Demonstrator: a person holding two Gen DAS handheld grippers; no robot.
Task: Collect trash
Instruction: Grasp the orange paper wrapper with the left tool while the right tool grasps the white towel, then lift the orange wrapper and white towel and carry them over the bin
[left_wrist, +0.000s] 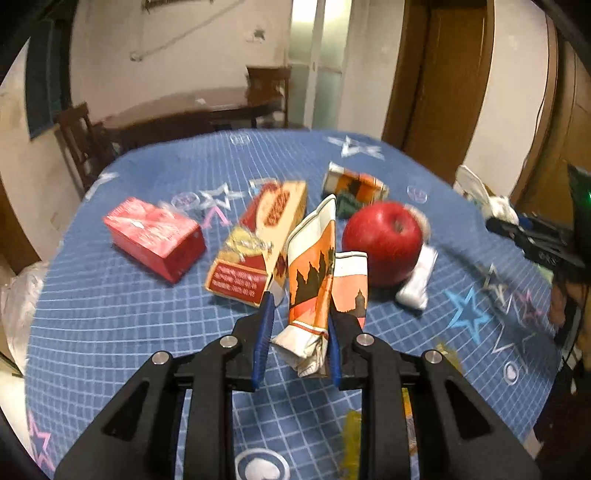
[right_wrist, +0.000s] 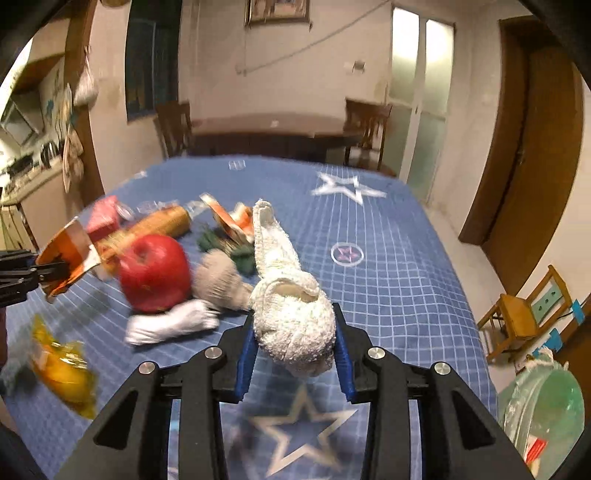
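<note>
Left wrist | left gripper (left_wrist: 300, 314) clamps crumpled orange carton (left_wrist: 314, 280) | right gripper (right_wrist: 295, 325) clamps white sock (right_wrist: 291, 317)

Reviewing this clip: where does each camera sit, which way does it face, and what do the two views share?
Left wrist: on the left gripper, looking forward and down over its fingers, shut on a crumpled orange-and-white pack; boxes beyond.
Right wrist: on the right gripper, same forward-down view over its fingers, shut on a white sock; the left gripper shows at its left edge.
Shared: the red apple, the blue star tablecloth and the pack.
</note>
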